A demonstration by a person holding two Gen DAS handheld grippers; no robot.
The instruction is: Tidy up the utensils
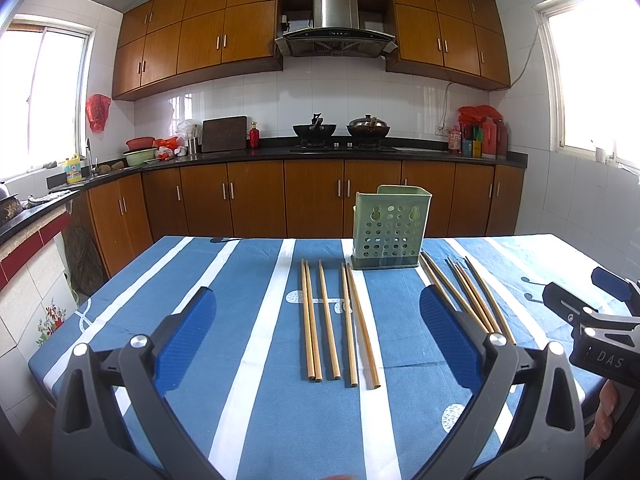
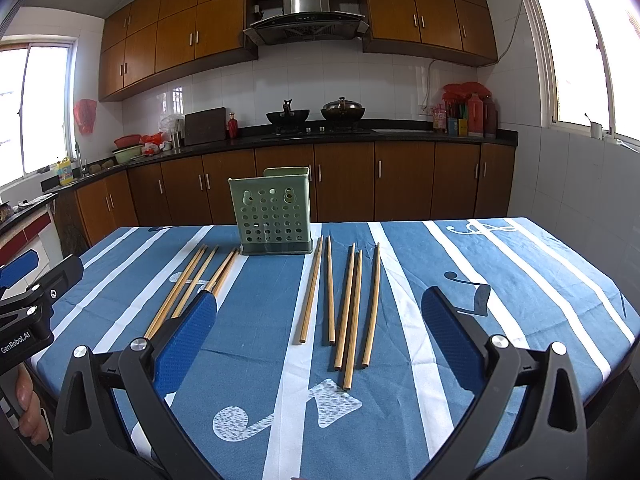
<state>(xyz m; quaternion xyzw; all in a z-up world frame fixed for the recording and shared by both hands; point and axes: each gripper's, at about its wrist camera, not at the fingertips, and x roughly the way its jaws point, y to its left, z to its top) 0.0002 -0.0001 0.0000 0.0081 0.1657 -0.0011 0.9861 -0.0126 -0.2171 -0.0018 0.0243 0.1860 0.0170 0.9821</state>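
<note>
A green perforated utensil holder (image 1: 391, 229) stands upright at the far middle of the table; it also shows in the right wrist view (image 2: 275, 218). Several wooden chopsticks (image 1: 336, 320) lie flat in front of my left gripper (image 1: 318, 320), which is open and empty above them. A second group of chopsticks (image 2: 346, 304) lies right of the holder, in front of my right gripper (image 2: 318, 316), which is open and empty. The left group of chopsticks (image 2: 192, 284) shows partly behind the right gripper's left finger (image 2: 188, 332). The right gripper (image 1: 600, 312) shows at the left view's right edge.
The table carries a blue and white striped cloth (image 1: 256, 320) with its near edge close to both grippers. Behind stand brown cabinets and a black counter (image 1: 320, 152) with two woks, bottles and bowls. Windows are at both sides.
</note>
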